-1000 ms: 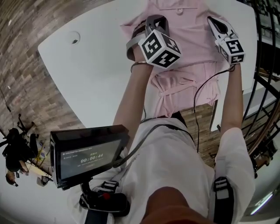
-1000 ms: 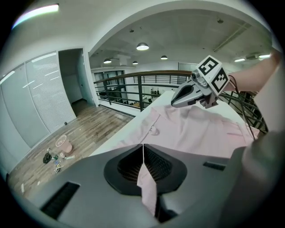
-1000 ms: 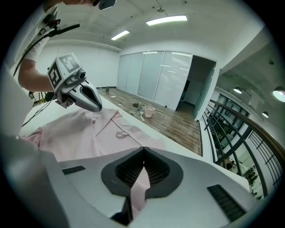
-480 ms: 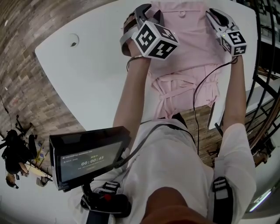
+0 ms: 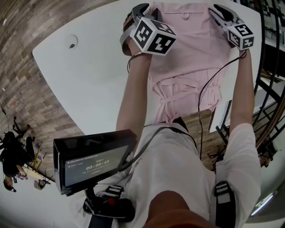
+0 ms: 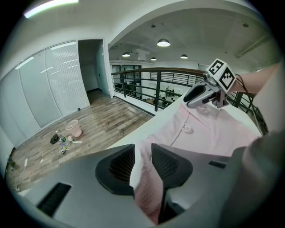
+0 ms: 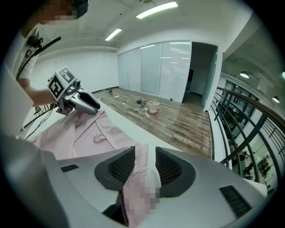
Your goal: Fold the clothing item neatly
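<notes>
Both hands have pushed toward the top of the frame, spreading the pink garment (image 5: 191, 49) up the white table (image 5: 89, 71). The left gripper (image 5: 140, 9) and right gripper (image 5: 221, 12) have just been opening. Their jaws stand apart, cloth slack between them. The fabric looks light and limp, likely best pinched at the corners.

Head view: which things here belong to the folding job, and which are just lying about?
Job: pink garment; white table; left gripper and right gripper, whose jaws have just been opening, with cloth between them.
Lying about: screen; round fitting in the table; dark gear on the floor.
</notes>
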The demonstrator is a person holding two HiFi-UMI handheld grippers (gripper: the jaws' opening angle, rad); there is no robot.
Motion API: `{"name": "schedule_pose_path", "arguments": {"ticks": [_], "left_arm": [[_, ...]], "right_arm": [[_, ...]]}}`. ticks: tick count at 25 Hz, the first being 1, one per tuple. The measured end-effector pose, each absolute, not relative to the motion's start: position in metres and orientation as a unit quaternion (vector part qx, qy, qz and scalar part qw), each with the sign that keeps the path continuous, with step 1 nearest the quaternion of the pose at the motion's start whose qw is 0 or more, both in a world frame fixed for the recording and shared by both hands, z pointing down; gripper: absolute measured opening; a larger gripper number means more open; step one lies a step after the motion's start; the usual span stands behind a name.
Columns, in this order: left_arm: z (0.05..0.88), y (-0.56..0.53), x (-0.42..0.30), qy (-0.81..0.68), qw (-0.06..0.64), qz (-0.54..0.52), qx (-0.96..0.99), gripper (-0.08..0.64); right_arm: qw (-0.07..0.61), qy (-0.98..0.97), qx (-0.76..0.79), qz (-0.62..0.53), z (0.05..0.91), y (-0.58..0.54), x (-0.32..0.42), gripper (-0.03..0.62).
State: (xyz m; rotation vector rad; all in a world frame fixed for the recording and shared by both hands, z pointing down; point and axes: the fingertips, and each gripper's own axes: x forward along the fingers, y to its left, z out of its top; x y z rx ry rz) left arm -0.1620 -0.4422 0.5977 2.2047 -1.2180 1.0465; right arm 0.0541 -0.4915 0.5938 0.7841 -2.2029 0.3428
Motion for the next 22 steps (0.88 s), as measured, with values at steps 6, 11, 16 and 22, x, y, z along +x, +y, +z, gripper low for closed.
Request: {"name": "schedule_pose_path", "arguments": {"ticks": [6, 11, 16, 22], "left_arm": [[0.603, -0.44, -0.158, -0.424, 0.213, 0.374, 0.797, 0.082], [0.598, -0.439, -0.157, -0.425, 0.2, 0.37, 0.802, 0.032], [0.587, -0.435, -0.155, -0.426, 0.182, 0.363, 0.808, 0.031], [0.569, -0.424, -0.152, -0.422, 0.146, 0.366, 0.817, 0.029]], "right_arm": [[0.4, -0.859, 0.272, 0.167, 0.61, -0.492, 0.052, 0.116], [0.413, -0.865, 0.26, 0.114, 0.598, -0.49, 0.044, 0.028], [0.39, -0.874, 0.272, 0.098, 0.579, -0.484, 0.044, 0.028], [0.375, -0.882, 0.272, 0.082, 0.558, -0.472, 0.046, 0.026]]}}
